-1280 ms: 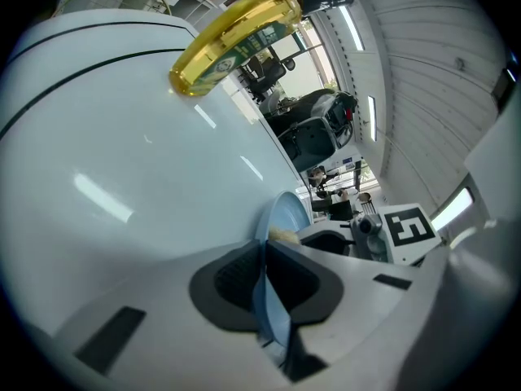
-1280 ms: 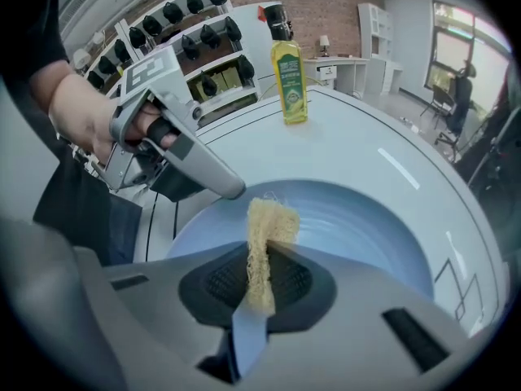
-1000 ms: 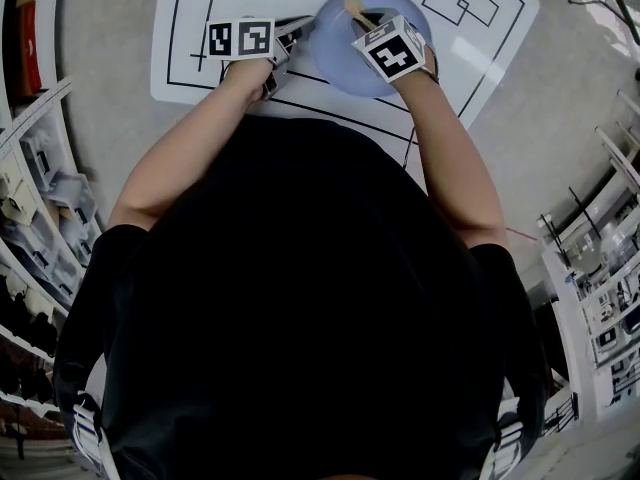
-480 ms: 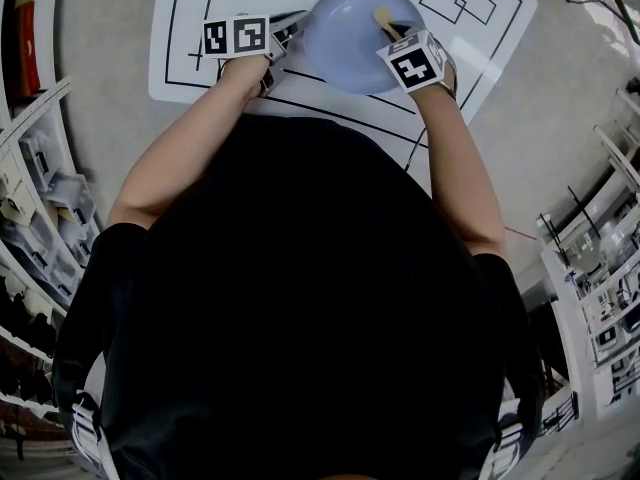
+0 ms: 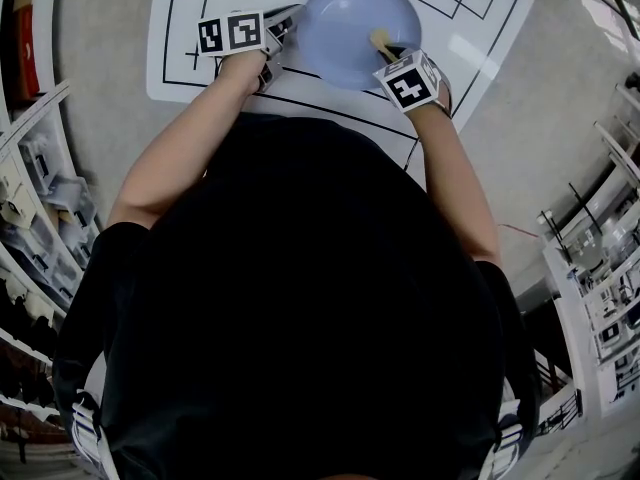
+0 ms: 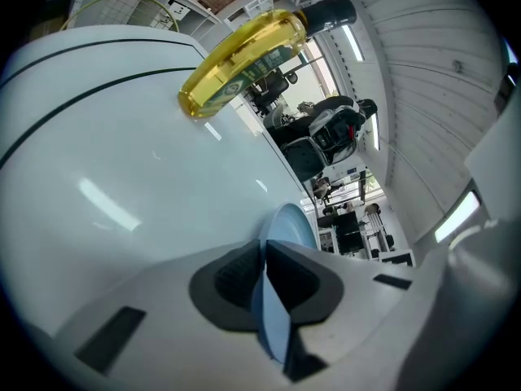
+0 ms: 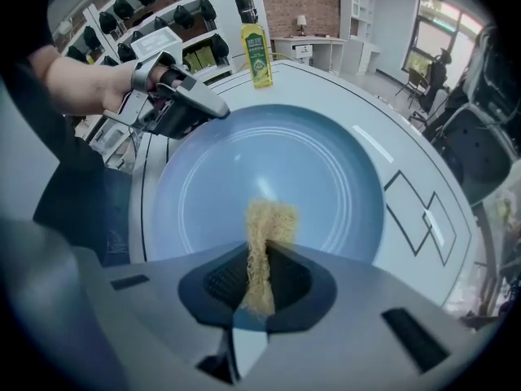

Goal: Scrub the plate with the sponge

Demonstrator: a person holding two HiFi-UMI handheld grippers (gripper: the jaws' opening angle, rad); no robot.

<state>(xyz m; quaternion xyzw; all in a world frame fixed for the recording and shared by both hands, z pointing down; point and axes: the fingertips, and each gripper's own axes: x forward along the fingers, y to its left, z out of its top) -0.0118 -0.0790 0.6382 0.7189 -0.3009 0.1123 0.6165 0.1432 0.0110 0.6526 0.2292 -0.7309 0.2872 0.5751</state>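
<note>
A light blue plate (image 5: 350, 18) lies on the white mat. My left gripper (image 5: 289, 30) is shut on the plate's left rim; in the left gripper view the thin blue rim (image 6: 275, 316) runs between the dark pads (image 6: 232, 279). My right gripper (image 5: 387, 52) is shut on a tan, coarse sponge (image 5: 381, 40), over the plate's near-right part. In the right gripper view the sponge (image 7: 264, 222) sticks out from the right gripper (image 7: 262, 261) and lies against the plate (image 7: 326, 169). The left gripper (image 7: 218, 111) shows there at the plate's far-left rim.
The white mat (image 5: 480, 48) carries black outlines, with rectangles to the right of the plate. A yellow soap bottle (image 7: 256, 55) stands on the table beyond the plate, also in the left gripper view as the bottle (image 6: 240, 59). Shelving (image 5: 40, 198) flanks both sides.
My right gripper has dragged the sponge from the plate's middle to the right, then back toward the near rim. The left gripper has kept its hold on the rim, barely shifting.
</note>
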